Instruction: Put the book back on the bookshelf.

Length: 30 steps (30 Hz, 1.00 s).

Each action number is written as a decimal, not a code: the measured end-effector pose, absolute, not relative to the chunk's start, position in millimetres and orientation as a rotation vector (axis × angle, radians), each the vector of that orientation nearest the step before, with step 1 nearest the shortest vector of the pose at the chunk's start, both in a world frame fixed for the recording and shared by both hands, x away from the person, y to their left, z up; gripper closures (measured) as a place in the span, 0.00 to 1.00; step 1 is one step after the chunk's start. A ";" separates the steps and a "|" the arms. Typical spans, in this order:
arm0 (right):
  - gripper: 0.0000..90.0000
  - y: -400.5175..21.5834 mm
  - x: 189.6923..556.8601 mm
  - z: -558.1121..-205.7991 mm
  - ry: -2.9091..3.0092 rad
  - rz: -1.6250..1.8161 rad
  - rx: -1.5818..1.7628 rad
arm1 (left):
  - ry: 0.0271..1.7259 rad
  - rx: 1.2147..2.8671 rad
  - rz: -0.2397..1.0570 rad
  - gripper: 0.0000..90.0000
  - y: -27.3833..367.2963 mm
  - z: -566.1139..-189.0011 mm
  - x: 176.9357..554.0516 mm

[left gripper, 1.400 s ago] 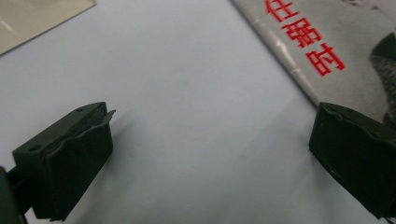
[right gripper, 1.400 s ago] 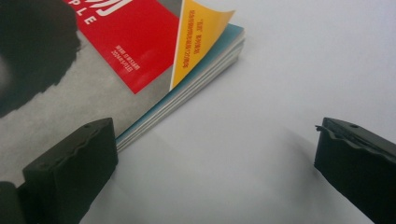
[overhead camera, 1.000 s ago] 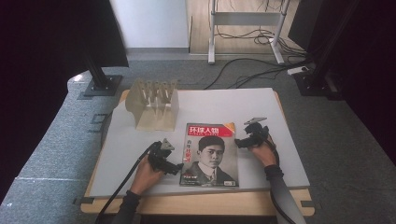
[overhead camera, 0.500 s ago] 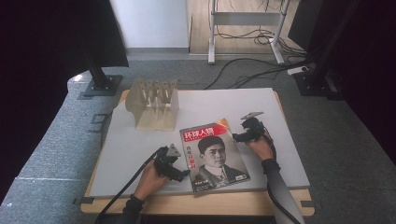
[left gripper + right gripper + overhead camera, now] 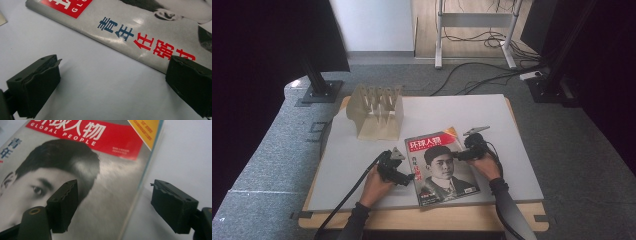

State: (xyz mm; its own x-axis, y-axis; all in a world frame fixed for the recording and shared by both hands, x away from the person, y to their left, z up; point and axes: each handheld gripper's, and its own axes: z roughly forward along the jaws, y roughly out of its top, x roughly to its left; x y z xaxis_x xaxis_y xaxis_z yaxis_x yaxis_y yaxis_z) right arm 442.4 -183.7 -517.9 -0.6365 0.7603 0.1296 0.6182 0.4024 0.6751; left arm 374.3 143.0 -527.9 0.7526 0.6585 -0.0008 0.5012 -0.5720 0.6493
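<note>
Magazine (image 5: 441, 167) lies flat on the near middle of the table (image 5: 517, 130), turned a bit askew. Both tongs are released. The left tongs (image 5: 408, 179) sit low at its left edge, one jaw over the cover and one on bare table. The right tongs (image 5: 113, 205) straddle the right edge, and their jaws have just been closing, not pinching anything yet. Looks like the grab-the-edge step. Next the right jaw has to slip under that edge to lift. The rack (image 5: 377, 111) waits at the far left.
</note>
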 end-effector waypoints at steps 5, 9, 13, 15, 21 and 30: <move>0.34 -173.2 452.4 -520.6 2.429 1.034 1.244 | 0.868 2.303 0.320 0.00 142.5 -528.1 374.2; 0.39 -180.9 452.1 -520.2 2.417 1.097 1.317 | 0.869 2.303 0.320 0.00 142.3 -528.2 374.1; 0.42 -188.6 445.2 -519.0 2.439 1.124 1.343 | 0.870 2.303 0.320 0.00 142.3 -528.2 374.1; 0.43 -190.7 441.3 -518.2 2.453 1.125 1.347 | 0.869 2.303 0.321 0.00 142.4 -528.2 374.2; 0.47 -201.6 428.8 -512.5 2.497 1.165 1.345 | 0.871 2.303 0.320 0.00 142.3 -528.2 374.3; 0.48 -193.7 458.3 -515.9 2.441 1.252 1.444 | 0.873 2.301 0.323 0.00 141.9 -528.4 374.3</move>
